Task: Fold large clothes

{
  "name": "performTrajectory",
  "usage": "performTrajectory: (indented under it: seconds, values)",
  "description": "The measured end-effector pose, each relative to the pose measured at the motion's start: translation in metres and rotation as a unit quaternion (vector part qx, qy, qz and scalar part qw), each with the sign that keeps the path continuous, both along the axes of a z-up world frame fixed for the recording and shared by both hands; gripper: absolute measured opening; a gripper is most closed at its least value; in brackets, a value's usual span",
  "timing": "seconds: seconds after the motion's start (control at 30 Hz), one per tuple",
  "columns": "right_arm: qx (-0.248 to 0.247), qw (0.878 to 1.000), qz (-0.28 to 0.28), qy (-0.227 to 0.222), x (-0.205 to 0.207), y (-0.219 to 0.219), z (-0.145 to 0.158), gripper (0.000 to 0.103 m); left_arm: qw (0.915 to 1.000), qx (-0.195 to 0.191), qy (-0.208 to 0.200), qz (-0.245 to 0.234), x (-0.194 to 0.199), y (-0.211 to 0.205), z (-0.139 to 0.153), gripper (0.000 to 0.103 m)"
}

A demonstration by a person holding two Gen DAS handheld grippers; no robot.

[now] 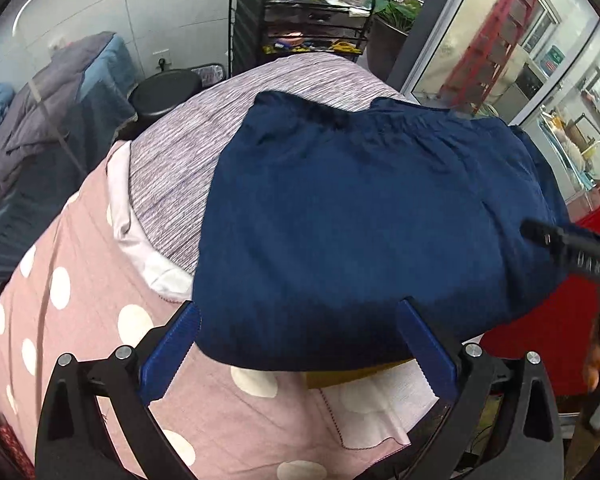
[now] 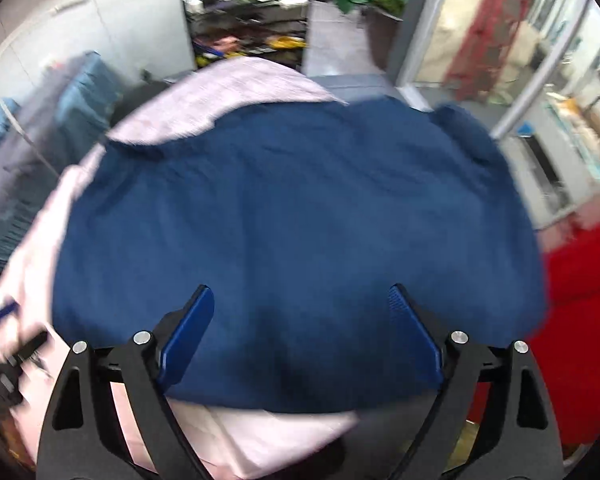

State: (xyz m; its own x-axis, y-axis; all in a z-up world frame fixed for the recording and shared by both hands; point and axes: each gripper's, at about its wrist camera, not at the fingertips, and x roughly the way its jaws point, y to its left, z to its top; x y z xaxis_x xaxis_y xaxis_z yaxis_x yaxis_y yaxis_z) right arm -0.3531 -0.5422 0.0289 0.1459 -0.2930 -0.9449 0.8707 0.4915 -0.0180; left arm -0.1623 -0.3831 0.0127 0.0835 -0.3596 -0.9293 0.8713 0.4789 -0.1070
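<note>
Navy garment (image 1: pixel 364 216) is seen folded; left gripper (image 1: pixel 300 344) spread wide, empty; polka-dot sheet (image 1: pixel 80 280) lower left. Right gripper (image 2: pixel 300 332) gaping, empty, its view blurred

Navy garment (image 1: pixel 372 216): matt, finely creased woven cloth. Sheet (image 1: pixel 80 320): pink polka-dot cotton-like cloth. Gripper fingers (image 1: pixel 172 352): ribbed blue plastic on matt black frames.

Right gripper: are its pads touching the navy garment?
Apart. The right wrist view shows the right gripper open above the navy garment, both blue pads clear, nothing pinched.
</note>
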Motion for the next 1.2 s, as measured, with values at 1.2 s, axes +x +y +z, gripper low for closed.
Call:
performTrajectory:
  seconds: [1.2]
  values:
    - [-0.004, 0.999, -0.01, 0.053, -0.037, 0.026, 0.004, 0.093, 0.9929, 0.059, -0.079, -0.067, -0.065, -0.016, 0.013, 0.097]
